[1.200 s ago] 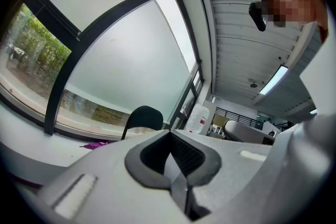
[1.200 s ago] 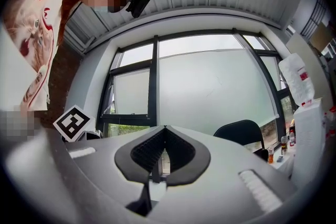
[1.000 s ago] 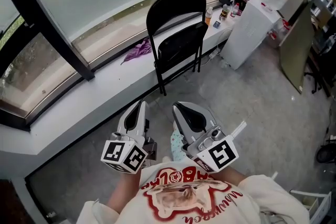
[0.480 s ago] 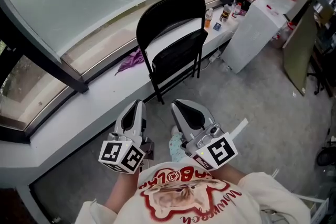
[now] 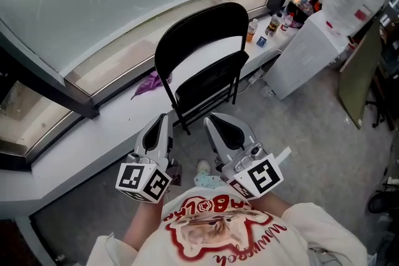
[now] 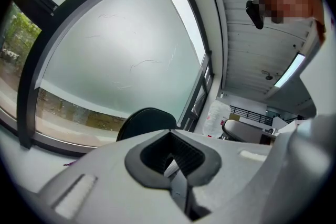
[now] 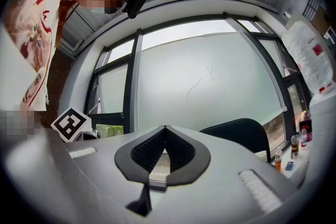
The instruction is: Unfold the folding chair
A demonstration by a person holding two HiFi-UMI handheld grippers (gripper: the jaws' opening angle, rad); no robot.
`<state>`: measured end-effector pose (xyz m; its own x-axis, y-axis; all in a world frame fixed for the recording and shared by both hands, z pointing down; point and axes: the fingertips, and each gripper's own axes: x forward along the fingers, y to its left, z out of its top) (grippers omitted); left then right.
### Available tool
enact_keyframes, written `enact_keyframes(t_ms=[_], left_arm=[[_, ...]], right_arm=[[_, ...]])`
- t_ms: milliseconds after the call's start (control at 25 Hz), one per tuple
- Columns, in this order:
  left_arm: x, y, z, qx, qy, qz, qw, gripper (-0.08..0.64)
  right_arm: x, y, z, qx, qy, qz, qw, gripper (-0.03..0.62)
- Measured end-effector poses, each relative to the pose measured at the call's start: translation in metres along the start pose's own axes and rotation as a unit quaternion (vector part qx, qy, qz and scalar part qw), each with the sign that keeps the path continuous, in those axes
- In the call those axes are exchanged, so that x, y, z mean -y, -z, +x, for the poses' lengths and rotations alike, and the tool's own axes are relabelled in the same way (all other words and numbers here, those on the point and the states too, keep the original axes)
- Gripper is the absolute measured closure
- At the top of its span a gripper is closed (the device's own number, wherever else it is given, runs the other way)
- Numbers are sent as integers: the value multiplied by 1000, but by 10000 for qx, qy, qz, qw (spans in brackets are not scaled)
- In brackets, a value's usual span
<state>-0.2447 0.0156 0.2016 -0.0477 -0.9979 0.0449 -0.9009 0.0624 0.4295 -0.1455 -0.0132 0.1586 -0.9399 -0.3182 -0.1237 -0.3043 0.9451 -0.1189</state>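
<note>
A black folding chair (image 5: pixel 201 47) stands folded against the white window ledge (image 5: pixel 93 134), its seat (image 5: pixel 209 81) tipped up close to the backrest. It also shows as a dark rounded back in the left gripper view (image 6: pixel 147 119) and the right gripper view (image 7: pixel 239 135). My left gripper (image 5: pixel 163 119) and right gripper (image 5: pixel 212 119) are held side by side near the person's chest, pointing at the chair's legs from a short way off. Both are shut with nothing between their jaws, and neither touches the chair. The jaw tips meet in the left gripper (image 6: pixel 170 135) and the right gripper (image 7: pixel 165 128).
A purple cloth (image 5: pixel 149 81) lies on the ledge left of the chair. Several small bottles (image 5: pixel 274 22) stand on the ledge to its right. A white water dispenser (image 5: pixel 308 53) and a leaning board (image 5: pixel 360 75) stand at the right on the grey floor (image 5: pixel 299 134).
The chair has come nearer and moved left and down in the head view as the person approaches. Both grippers keep their pose and stay shut.
</note>
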Motion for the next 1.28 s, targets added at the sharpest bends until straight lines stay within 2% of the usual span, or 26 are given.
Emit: enact_keyframes(t_ms=[440, 920, 1080, 1280], left_arm=[[-4, -5, 39, 51, -285, 81, 9995, 560], [-17, 7, 39, -168, -586, 73, 9981, 560], [-27, 6, 45, -157, -553, 40, 9983, 560], [-40, 5, 62, -180, -385, 52, 9991, 560]], right_arm=[[43, 1, 19, 51, -210, 107, 9997, 569], [50, 19, 33, -135, -393, 418, 9983, 569], [50, 20, 44, -136, -396, 393, 9984, 569], [63, 21, 55, -152, -171, 317, 9992, 569]])
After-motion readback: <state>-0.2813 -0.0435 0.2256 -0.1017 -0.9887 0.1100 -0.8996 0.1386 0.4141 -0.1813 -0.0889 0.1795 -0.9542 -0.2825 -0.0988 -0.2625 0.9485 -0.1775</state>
